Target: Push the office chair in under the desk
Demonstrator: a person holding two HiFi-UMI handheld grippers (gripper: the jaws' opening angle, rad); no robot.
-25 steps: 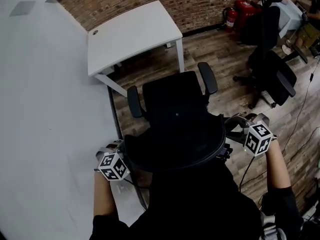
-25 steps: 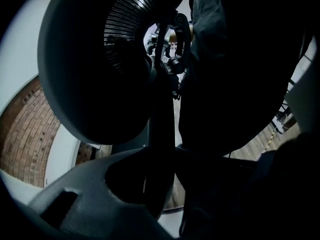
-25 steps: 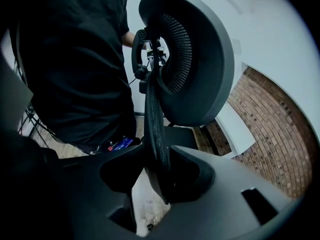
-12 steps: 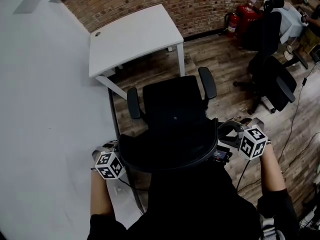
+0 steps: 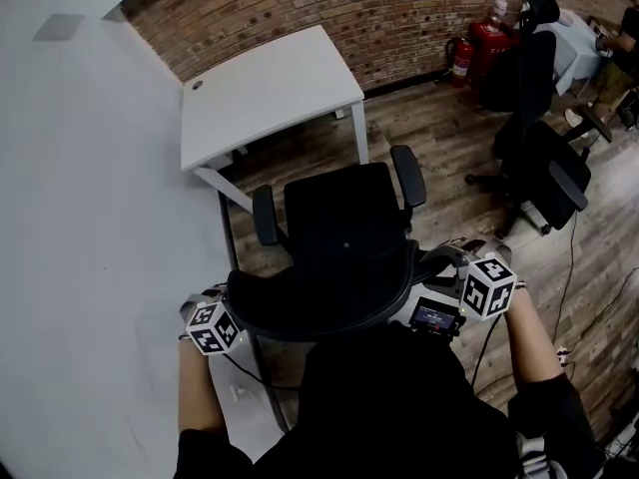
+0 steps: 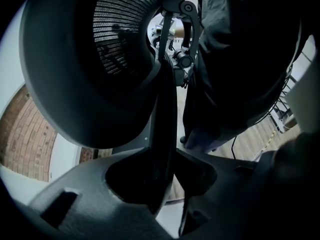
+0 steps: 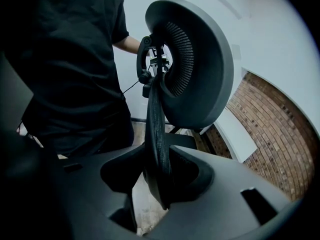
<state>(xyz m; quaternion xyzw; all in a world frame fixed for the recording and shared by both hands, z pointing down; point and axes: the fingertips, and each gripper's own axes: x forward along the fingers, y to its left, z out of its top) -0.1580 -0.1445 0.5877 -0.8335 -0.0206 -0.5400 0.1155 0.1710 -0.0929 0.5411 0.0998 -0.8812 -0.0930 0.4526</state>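
Note:
The black office chair (image 5: 344,218) stands on the wood floor, its seat facing the white desk (image 5: 270,93) just ahead. Its curved mesh backrest (image 5: 319,297) is nearest me. My left gripper (image 5: 222,317) is at the backrest's left edge and my right gripper (image 5: 454,289) at its right edge. In the left gripper view the jaws of the left gripper (image 6: 167,169) are shut on the backrest's thin rim (image 6: 162,109). In the right gripper view the right gripper (image 7: 160,174) pinches the opposite rim (image 7: 156,119) the same way. The headrest (image 7: 200,69) rises above it.
A white wall (image 5: 90,218) runs close along the left of the chair. A brick wall (image 5: 399,8) stands behind the desk. Other black office chairs (image 5: 544,158) and red fire extinguishers (image 5: 464,33) stand at the right. A cable (image 5: 574,238) lies on the floor.
Both grippers stay clamped on the backrest. The right gripper has drifted left and slightly down in the head view, and the backrest with it. The desk sits a little lower in frame.

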